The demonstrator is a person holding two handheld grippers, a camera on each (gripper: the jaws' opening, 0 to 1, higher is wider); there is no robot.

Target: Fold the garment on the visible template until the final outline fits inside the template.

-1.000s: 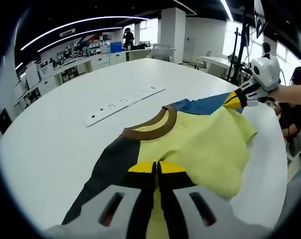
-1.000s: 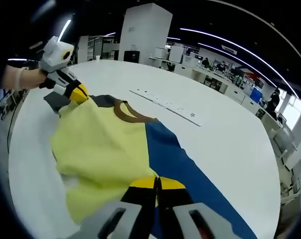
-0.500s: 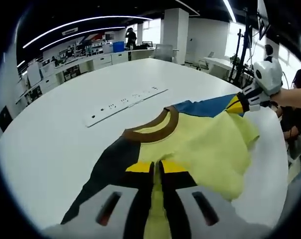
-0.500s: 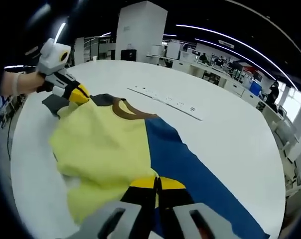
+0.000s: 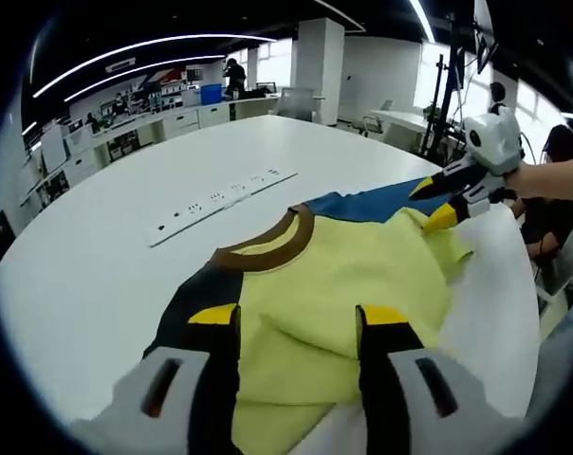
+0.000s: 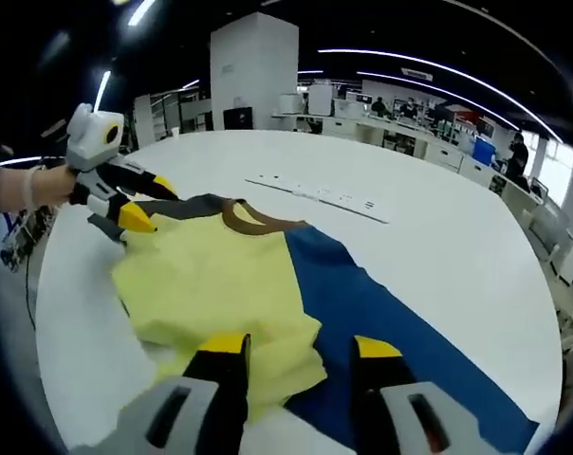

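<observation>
A broad white round table (image 5: 97, 256) carries the work, with an open office of desks and pillars behind it. Spread on the table is the garment (image 5: 334, 284), a shirt with a yellow middle panel, a brown collar (image 5: 266, 248), a dark sleeve side toward the left gripper and a blue sleeve (image 6: 400, 313) running off toward the right gripper; the yellow panel lies rumpled and partly doubled over on itself, its folded edge near both sets of jaws. No outline of a template can be made out on the tabletop. Beyond the collar lies a long white power strip (image 5: 220, 197), well apart from the cloth. In the left gripper view the left gripper (image 5: 298, 327) stands with its yellow-tipped jaws wide apart over the yellow cloth, holding nothing. In the right gripper view the right gripper (image 6: 301, 349) likewise has its jaws spread wide above the folded yellow edge, gripping nothing. Each gripper also appears in the other's view, held in a person's hand (image 5: 543, 178) at the far side of the shirt, jaws parted there too
</observation>
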